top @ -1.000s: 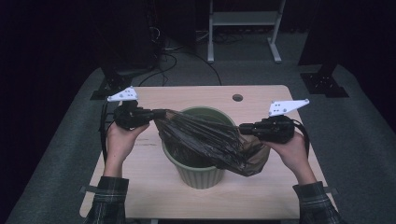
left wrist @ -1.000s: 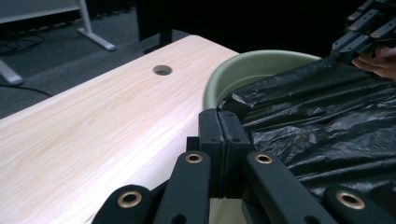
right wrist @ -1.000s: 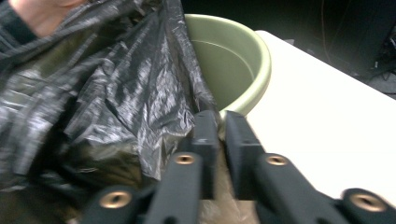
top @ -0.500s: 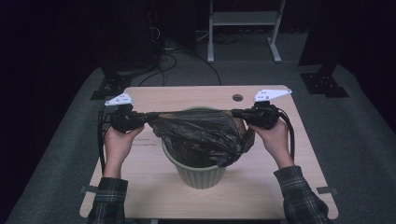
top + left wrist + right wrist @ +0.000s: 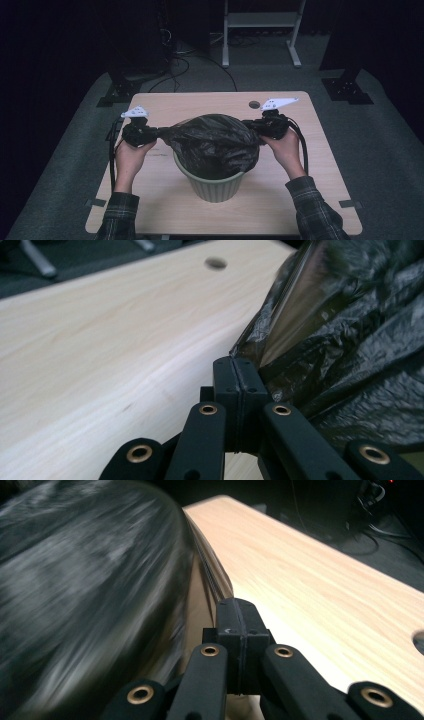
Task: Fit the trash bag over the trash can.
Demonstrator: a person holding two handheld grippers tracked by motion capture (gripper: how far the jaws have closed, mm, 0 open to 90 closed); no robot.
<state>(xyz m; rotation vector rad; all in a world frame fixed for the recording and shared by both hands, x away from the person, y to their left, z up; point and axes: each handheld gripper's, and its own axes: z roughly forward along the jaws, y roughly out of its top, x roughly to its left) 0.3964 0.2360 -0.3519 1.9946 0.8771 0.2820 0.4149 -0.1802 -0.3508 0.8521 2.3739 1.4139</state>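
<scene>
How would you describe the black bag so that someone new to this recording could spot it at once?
On the light wooden table, look at the pale green ribbed bin near the middle. The black plastic bag lies crumpled over its mouth, stretched between the left gripper and the right gripper, each shut on an edge. It is the one glossy, wrinkled black thing on the tabletop.

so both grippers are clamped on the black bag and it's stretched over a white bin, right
Not quite: the bin is pale green, not white, as the high view shows. The rest holds: the left gripper and right gripper are both shut on the black bag, stretched over it.
</scene>
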